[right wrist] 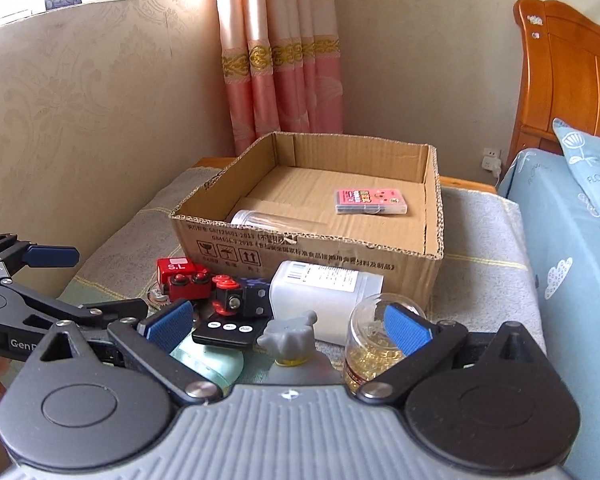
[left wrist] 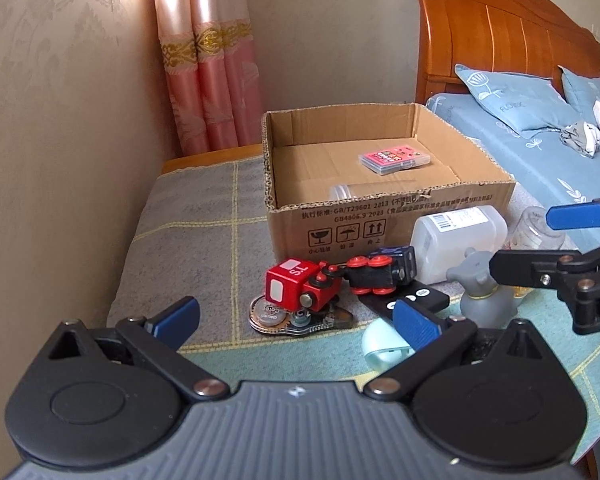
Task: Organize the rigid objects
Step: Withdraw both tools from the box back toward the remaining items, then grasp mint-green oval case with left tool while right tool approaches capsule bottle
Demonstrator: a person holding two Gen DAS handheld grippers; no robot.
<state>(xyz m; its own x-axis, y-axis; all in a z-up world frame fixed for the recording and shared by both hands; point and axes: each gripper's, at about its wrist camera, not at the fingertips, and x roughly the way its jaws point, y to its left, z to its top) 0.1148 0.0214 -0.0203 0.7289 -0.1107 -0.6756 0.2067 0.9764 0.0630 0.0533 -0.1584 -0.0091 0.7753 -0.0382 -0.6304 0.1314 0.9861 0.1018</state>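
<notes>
Left gripper (left wrist: pixel 296 320): black linkage arms, silver pivot screws, ribbed blue pads (left wrist: pixel 414 326), grey ribbed body, round black housings. Right gripper (right wrist: pixel 288 326): same build, lighter grey body. White "GenR" lettering, partly cut off, on left gripper's side. Bit of skin at frame edge.

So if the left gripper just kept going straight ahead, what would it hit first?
Probably the red toy train, lying between the open left gripper's fingers' line and the box behind; depth is uncertain.
</notes>
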